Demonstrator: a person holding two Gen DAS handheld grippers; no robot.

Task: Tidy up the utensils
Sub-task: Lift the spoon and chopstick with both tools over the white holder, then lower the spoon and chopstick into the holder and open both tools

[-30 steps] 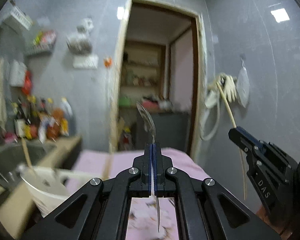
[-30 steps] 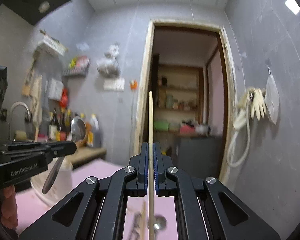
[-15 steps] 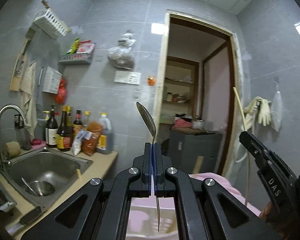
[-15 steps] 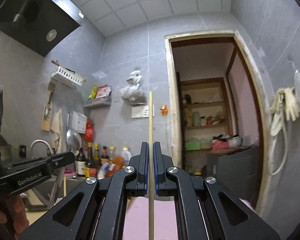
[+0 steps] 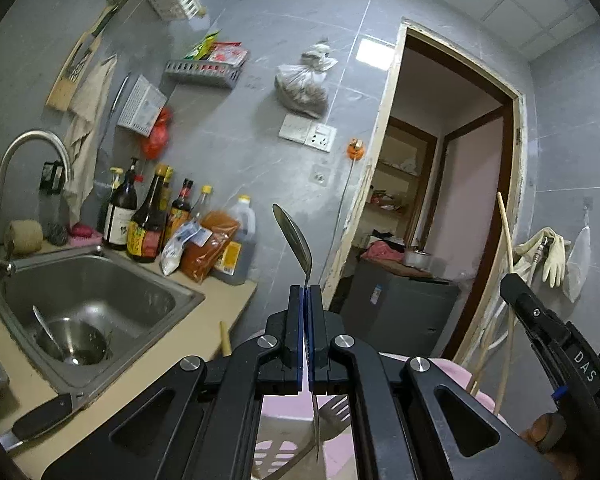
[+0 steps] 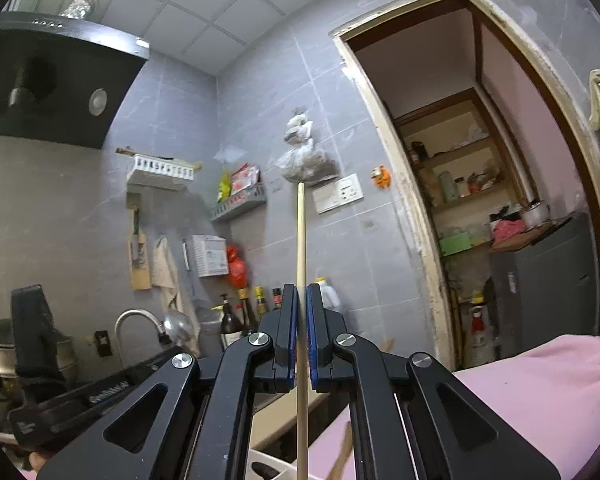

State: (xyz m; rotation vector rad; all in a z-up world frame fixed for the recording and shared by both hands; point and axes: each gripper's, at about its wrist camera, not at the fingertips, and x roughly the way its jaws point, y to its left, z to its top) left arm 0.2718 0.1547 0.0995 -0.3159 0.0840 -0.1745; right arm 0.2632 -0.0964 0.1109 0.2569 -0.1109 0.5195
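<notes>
My left gripper (image 5: 306, 292) is shut on the thin handle of a metal spoon (image 5: 294, 240). The spoon stands upright, bowl up, handle end hanging below the jaws. My right gripper (image 6: 302, 292) is shut on a long wooden chopstick (image 6: 301, 240) that also stands upright. In the left wrist view the right gripper (image 5: 540, 320) sits at the right with its chopstick (image 5: 508, 248). In the right wrist view the left gripper (image 6: 100, 388) shows at lower left with the spoon bowl (image 6: 178, 324). A white slotted holder (image 5: 276, 452) lies below both, with a slotted turner (image 5: 334, 412) in it.
A steel sink (image 5: 140, 292) with a bowl and a spoon in it lies to the left, under a tap (image 5: 32, 140). Sauce bottles (image 5: 148, 220) line the counter behind it. A black-handled knife (image 5: 40, 420) rests by the sink's front. A pink cloth (image 6: 540, 380) covers the surface at the right.
Both views have swung left and rolled. The sink, tap and bottles have come fully into the left view. The spoon and the chopstick stay clamped as before.
</notes>
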